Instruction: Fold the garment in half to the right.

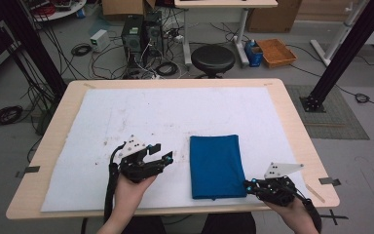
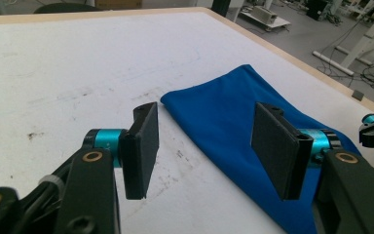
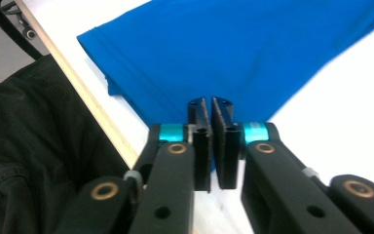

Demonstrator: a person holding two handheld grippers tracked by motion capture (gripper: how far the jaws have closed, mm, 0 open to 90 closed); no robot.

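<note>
At the near edge of the table (image 1: 53, 146), the right gripper (image 1: 247, 185) had its jaws clenched on the near right corner of the folded blue cloth (image 1: 215, 163); in the right gripper view the pads (image 3: 200, 127) pinched the fabric edge between them; the left gripper (image 1: 161, 151) hovered just beside the cloth's left edge, its jaws released and wide apart, with nothing between them; the cloth lay flat on the white mat (image 1: 151, 112), right of centre; farther away, behind the table, a black stool (image 1: 213, 58) stood on the floor.
</note>
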